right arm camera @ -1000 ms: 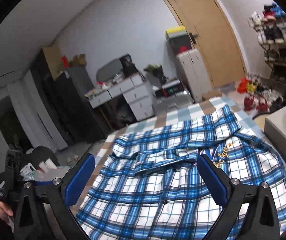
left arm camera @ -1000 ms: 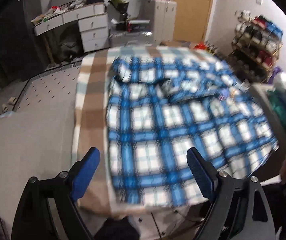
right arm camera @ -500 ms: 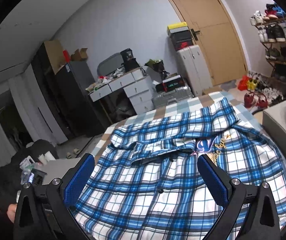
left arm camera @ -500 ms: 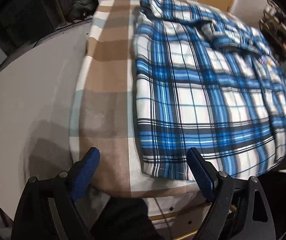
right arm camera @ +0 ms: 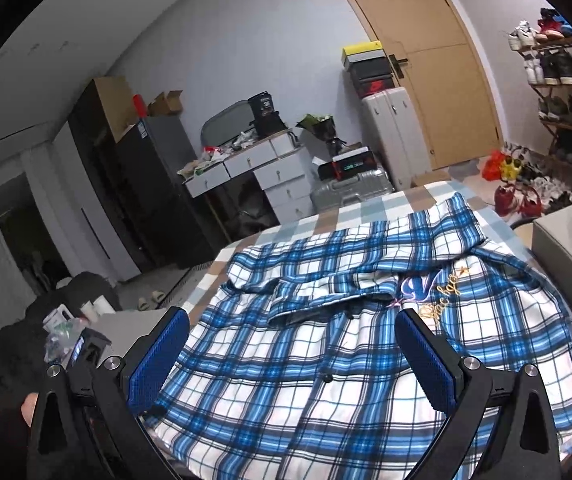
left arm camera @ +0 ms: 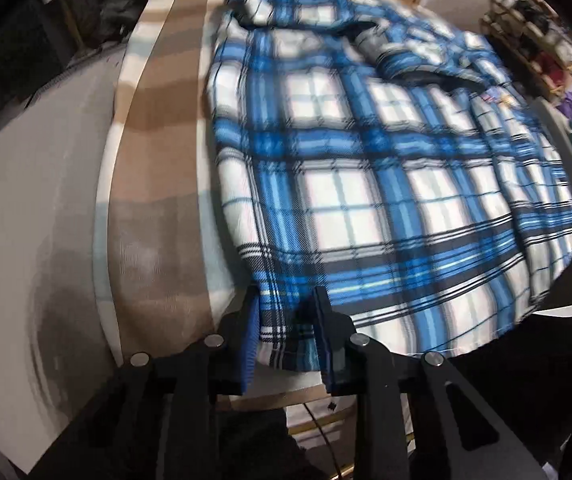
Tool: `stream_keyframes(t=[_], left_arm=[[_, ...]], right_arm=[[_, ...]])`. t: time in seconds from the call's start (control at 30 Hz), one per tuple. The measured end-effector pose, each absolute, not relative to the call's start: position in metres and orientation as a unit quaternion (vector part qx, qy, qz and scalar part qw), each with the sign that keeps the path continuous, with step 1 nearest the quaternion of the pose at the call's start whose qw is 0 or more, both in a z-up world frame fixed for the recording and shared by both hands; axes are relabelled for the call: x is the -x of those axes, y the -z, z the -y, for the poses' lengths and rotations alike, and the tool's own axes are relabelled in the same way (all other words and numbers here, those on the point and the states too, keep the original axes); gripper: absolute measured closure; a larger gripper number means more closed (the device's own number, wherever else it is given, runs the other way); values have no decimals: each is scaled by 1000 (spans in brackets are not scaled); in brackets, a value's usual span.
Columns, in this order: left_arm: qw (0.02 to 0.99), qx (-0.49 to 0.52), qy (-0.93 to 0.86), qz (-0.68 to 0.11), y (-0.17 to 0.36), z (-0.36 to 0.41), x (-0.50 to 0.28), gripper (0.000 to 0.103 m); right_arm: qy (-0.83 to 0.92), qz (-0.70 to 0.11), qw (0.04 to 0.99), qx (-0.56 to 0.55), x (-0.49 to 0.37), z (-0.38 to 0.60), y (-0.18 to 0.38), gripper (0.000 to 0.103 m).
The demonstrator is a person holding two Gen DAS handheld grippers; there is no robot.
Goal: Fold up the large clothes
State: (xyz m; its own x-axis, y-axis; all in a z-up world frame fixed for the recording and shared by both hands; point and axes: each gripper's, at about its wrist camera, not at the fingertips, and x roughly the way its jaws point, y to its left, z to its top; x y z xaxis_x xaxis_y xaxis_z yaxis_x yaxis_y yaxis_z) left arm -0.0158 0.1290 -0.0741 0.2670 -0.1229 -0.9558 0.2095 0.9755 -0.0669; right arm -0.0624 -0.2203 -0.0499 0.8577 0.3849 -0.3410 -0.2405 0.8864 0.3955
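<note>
The shirt (left arm camera: 366,184) hem corner is being pinched by the closing left tongs (left arm camera: 286,320); right tongs (right arm camera: 294,356) are spread; lifting and folding over is judged next.

A second ago the left gripper (left arm camera: 286,312) hung above the near end of the bed (left arm camera: 157,184) with its jaws wide apart and the plaid shirt (left arm camera: 366,184) lying well beyond them. It has since dropped and tipped steeply down to the shirt's near left hem corner. The jaws are closing, and the corner of the hem now sits between the blue pads (left arm camera: 249,344), bunched up slightly there.
</note>
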Motion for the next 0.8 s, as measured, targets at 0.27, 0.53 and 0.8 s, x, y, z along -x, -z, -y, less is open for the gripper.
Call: stream_keyframes(t=[0.27, 0.53, 0.8], left_arm=[[807, -10, 145, -572, 63, -127, 16, 83], [801, -35, 149, -578, 68, -125, 22, 60], [795, -22, 116, -595, 81, -134, 11, 57]], right_arm=[[-166, -214, 947, -175, 61, 221, 51, 0], [-162, -225, 943, -186, 59, 224, 54, 0], [-164, -230, 942, -180, 57, 220, 53, 0]])
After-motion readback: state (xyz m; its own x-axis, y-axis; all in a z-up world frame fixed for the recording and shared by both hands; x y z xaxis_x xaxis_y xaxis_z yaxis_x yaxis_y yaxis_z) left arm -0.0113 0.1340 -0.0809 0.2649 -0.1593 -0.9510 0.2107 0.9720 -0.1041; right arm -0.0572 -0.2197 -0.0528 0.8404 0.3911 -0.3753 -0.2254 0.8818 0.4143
